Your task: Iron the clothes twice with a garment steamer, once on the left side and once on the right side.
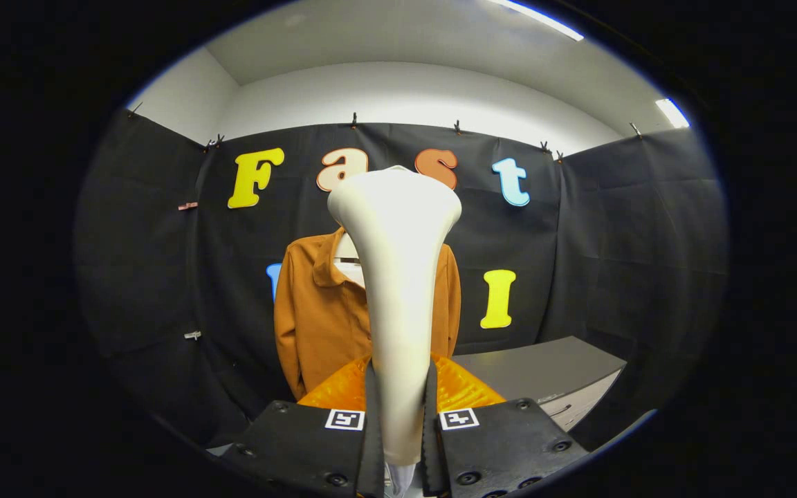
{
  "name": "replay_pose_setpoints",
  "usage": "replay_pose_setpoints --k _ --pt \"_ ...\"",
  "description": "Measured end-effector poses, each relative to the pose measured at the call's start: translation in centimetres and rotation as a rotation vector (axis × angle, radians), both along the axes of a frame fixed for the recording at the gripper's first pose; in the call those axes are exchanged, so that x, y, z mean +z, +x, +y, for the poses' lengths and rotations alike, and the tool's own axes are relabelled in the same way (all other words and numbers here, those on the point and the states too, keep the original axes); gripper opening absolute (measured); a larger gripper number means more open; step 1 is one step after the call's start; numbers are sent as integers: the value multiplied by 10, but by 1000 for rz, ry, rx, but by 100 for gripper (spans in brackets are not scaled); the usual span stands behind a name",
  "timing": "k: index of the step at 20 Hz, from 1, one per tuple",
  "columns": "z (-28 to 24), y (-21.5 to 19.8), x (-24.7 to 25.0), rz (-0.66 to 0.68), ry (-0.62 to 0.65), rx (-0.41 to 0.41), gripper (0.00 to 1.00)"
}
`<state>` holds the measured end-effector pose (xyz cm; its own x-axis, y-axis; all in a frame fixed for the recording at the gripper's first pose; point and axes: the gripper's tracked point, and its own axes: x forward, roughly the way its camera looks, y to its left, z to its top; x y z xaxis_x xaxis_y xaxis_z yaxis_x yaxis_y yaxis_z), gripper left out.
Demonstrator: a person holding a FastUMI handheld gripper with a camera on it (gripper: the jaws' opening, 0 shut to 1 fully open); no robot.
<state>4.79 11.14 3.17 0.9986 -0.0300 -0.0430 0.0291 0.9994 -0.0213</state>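
Observation:
A white garment steamer [398, 277] stands upright between my two fingers, its wide head rising well above them. My gripper [400, 408] is shut on the steamer's handle, both orange-backed fingers [340, 391] pressing its sides. Beyond the steamer hangs a brown-orange jacket [319, 311] on a hanger against the black cloth wall. The steamer covers the jacket's middle and most of its right half. The steamer head is still apart from the jacket, some way in front of it.
A dark grey table [551, 373] stands to the right of the jacket, beyond my right finger. Black cloth walls close in the booth on the left, back and right.

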Motion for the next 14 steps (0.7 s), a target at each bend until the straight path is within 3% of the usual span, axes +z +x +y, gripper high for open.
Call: replay_pose_setpoints --k 14 --pt "10 -11 0 1 -12 26 25"
